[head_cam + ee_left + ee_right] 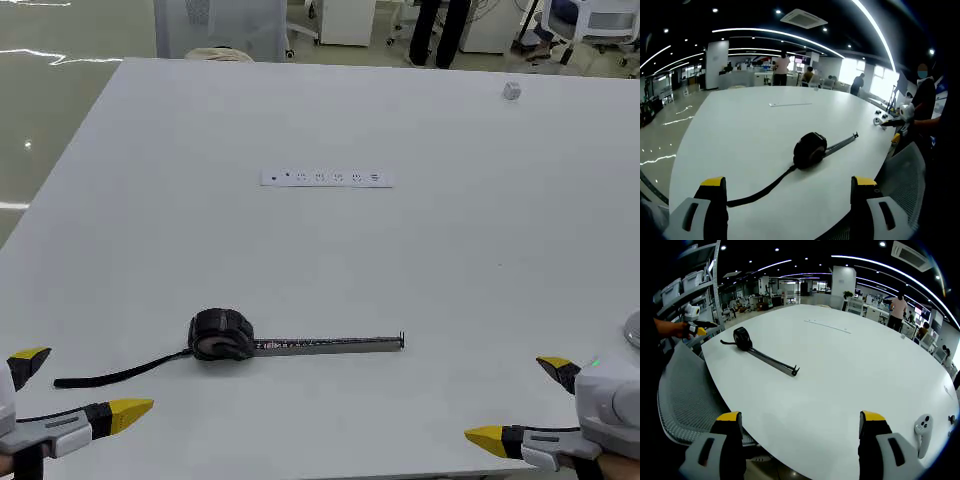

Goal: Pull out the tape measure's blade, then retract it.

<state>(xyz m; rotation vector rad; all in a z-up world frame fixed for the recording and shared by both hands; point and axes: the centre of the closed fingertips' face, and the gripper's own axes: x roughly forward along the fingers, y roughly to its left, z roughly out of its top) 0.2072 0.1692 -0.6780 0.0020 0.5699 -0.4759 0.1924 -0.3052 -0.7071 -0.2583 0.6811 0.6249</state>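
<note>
Desk (450,250): white and broad, bore everything below.
Power strip (326,178): lay flat near the middle, far side.
Left gripper (80,383): hovered at the near left edge, jaws spread wide, grasping nothing.
Right gripper (520,400): hovered at the near right edge, jaws likewise released, touching nothing.
Tape measure (221,335): black case rested on the desk between the grippers, nearer the left one.
Blade (325,345): lay pulled out flat toward the right, hook at its end.
Strap (120,375): trailed left from the case.

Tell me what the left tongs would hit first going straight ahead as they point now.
Probably the black strap, then the tape measure's case just behind it. The left tongs stand open, aimed nearly at the case; their height is unclear.
</note>
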